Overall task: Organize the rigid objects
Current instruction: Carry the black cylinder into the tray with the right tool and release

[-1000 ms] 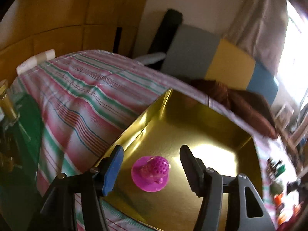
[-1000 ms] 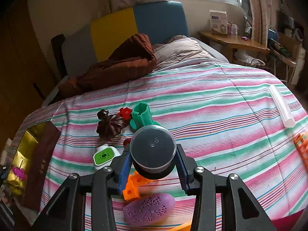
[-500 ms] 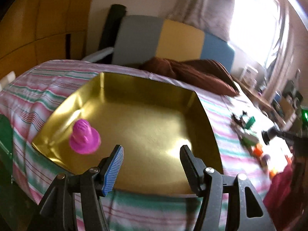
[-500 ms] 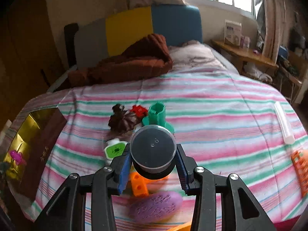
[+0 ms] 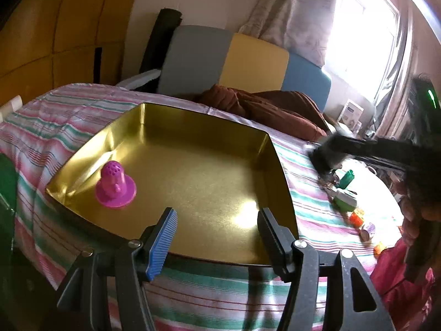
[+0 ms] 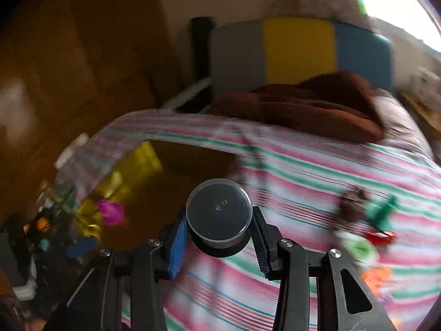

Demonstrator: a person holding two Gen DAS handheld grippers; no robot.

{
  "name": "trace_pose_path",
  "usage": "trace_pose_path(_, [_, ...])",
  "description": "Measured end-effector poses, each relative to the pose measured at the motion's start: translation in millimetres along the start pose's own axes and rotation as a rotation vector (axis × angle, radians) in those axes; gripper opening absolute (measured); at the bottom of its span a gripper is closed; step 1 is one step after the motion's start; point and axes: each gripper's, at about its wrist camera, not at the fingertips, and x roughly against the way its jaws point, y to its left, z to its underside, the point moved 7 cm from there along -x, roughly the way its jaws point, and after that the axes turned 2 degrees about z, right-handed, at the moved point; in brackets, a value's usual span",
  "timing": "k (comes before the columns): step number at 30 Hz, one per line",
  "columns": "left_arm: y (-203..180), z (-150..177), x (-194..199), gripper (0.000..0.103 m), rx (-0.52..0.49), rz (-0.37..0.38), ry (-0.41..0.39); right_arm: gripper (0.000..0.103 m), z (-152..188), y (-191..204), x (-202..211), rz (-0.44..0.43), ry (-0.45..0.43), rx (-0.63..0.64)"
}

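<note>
A gold tray [image 5: 270, 149] lies on the striped bed. A magenta plunger-shaped toy [image 5: 115, 185] stands in its left part. My left gripper [image 5: 217, 237] is open and empty over the tray's near edge. My right gripper [image 6: 219, 237] is shut on a black tub with a clear lid [image 6: 219, 215] and holds it above the bed, near the tray [image 6: 143, 154]. The same gripper and tub [image 5: 328, 151] show blurred at the tray's right side in the left wrist view. The magenta toy [image 6: 110, 211] also shows blurred in the right wrist view.
Several small toys lie on the bedspread right of the tray: a green piece [image 5: 346, 178], a white-green one [image 5: 344, 200], an orange one [image 5: 357, 219]. A brown blanket [image 5: 264, 107] and a grey, yellow and blue headboard [image 5: 253, 63] are at the bed's far end.
My right gripper swung left with the tub, from over the toys towards the tray. My left gripper drew back from the magenta toy to the tray's near edge.
</note>
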Motion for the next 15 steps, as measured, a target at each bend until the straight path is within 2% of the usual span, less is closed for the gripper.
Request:
trace_pose_path(6, [20.1, -2.3, 10.0, 0.062, 0.029, -0.097, -0.02, 0.043, -8.1, 71.7, -60.9, -0.068, 0.078, 0.073])
trace_pose_path(15, [62.1, -6.9, 17.4, 0.061, 0.164, -0.196, -0.038, 0.043, -2.0, 117.3, -118.6, -0.069, 0.176, 0.123])
